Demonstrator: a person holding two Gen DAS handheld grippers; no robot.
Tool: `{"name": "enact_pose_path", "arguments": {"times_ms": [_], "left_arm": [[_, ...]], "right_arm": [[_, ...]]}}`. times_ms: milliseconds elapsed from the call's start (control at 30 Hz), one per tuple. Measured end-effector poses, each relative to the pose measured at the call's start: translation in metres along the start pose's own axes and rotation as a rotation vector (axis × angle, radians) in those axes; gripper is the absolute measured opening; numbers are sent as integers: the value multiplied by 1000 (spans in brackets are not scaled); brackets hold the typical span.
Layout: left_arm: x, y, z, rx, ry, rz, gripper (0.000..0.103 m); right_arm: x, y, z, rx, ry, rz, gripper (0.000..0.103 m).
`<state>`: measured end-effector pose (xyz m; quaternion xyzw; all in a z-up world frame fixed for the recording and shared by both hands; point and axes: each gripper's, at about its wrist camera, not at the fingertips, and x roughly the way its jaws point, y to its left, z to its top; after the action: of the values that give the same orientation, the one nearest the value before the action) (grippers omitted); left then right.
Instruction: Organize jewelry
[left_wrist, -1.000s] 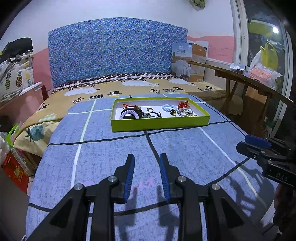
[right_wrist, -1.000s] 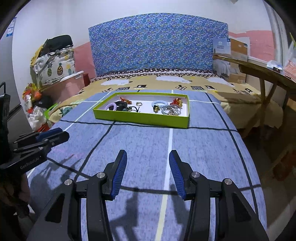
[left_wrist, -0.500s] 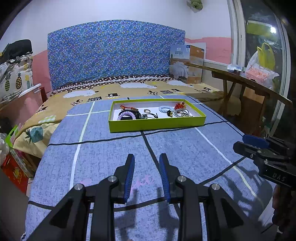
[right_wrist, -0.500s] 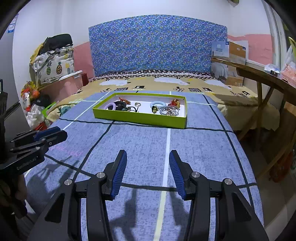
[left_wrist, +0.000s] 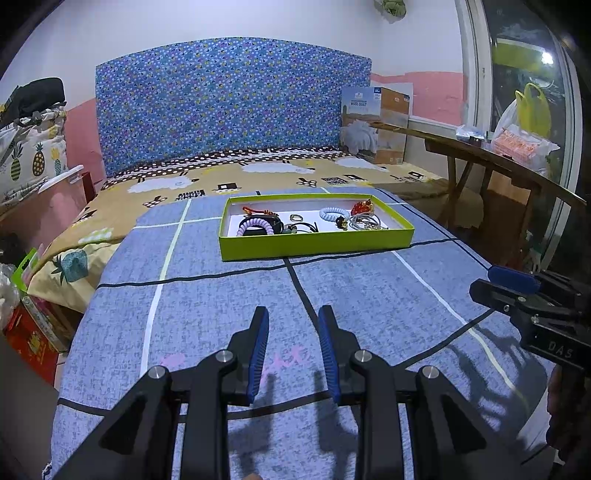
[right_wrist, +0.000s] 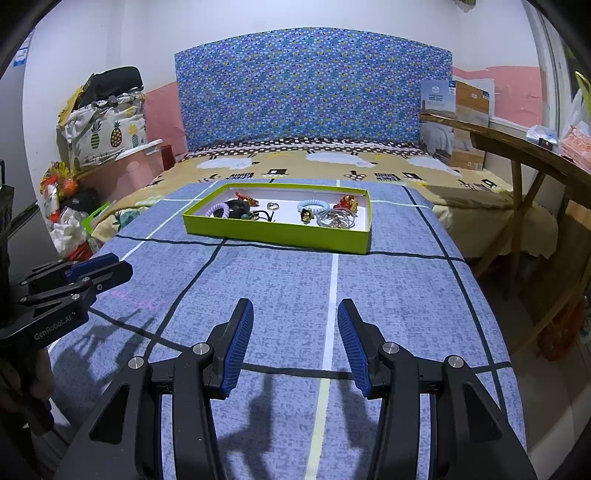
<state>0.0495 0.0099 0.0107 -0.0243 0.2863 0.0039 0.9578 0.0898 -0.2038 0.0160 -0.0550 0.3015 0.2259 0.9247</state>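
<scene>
A lime-green tray (left_wrist: 314, 249) lies on the blue checked bedspread, far ahead of both grippers; it also shows in the right wrist view (right_wrist: 277, 234). Inside are a purple bracelet (left_wrist: 256, 225), a light-blue bracelet (left_wrist: 334, 213), a red charm (left_wrist: 362, 206), silver rings and chains (left_wrist: 365, 221) and black hair ties (left_wrist: 306, 227). My left gripper (left_wrist: 291, 314) is open and empty above the bedspread. My right gripper (right_wrist: 295, 306) is open wider and empty. Each gripper shows at the edge of the other's view, the right one (left_wrist: 517, 286) and the left one (right_wrist: 92, 267).
A blue patterned headboard (left_wrist: 232, 110) stands behind the bed. A wooden table (left_wrist: 498, 162) with bags runs along the right. A cardboard box (left_wrist: 376, 122) sits at the far right corner. Pink boxes and bags (right_wrist: 103, 147) crowd the left side, and the bed edges drop off on both sides.
Both grippers have drawn back and risen slightly, so the tray looks a little farther away. Jaw openings are unchanged and nothing in the tray has moved.
</scene>
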Motion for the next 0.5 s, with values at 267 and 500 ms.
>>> {"name": "enact_pose_path", "arguments": {"times_ms": [267,500], "left_arm": [[0,0,0,2,1,2,29],[1,0,-1,5,3,1,29]], "right_arm": [[0,0,0,0,3,-2,48],[0,0,-1,0,5,-1,48]]}}
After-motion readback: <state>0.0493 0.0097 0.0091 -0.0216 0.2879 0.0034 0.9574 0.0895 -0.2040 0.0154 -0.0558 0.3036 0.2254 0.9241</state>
